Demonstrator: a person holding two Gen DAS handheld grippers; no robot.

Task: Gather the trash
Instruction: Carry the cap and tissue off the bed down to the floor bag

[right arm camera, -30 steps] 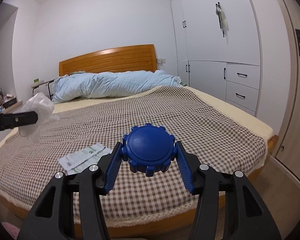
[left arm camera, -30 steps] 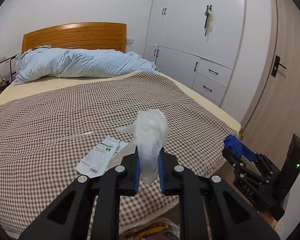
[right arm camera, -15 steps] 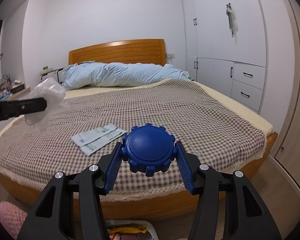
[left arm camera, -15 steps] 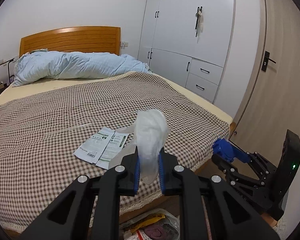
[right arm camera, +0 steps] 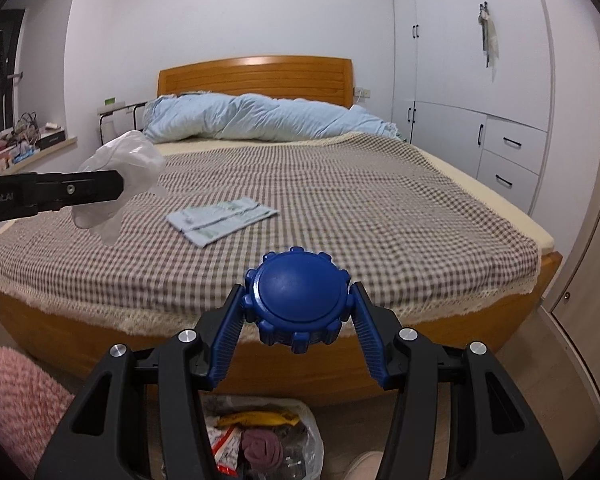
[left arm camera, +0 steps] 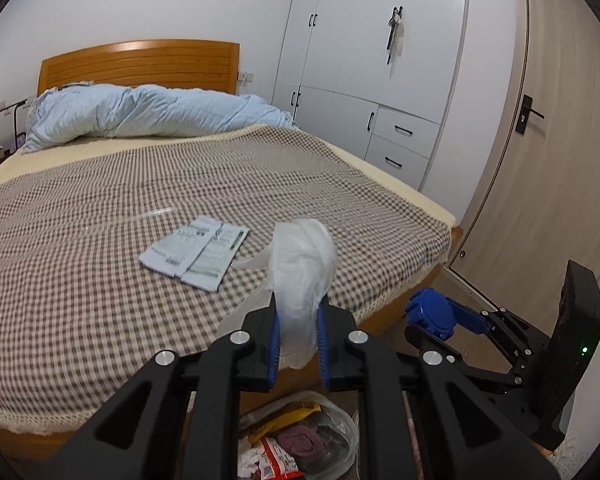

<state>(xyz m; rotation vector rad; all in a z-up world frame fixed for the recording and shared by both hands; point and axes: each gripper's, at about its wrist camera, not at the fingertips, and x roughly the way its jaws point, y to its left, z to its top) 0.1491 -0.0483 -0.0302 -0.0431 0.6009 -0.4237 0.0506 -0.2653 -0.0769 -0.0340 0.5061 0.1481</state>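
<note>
Hiding trash bag (left arm camera: pixel 300 440) contents | left gripper (left arm camera: pixel 298 344) | wrapper (left arm camera: pixel 302 276) pinched

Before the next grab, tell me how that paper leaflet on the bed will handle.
The paper leaflet lies flat and folded on the checked blanket, so it is probably light and floppy. Its thin edges hug soft fabric, so pinching may catch blanket too. Pushed, it would likely slide rather than roll.

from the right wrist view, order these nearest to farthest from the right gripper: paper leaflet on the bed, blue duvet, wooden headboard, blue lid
1. blue lid: clamped between the fingers of the right gripper.
2. paper leaflet: flat on the checked blanket, mid-bed, slightly left.
3. blue duvet: bunched across the head of the bed.
4. wooden headboard: behind the duvet, against the wall.
</note>
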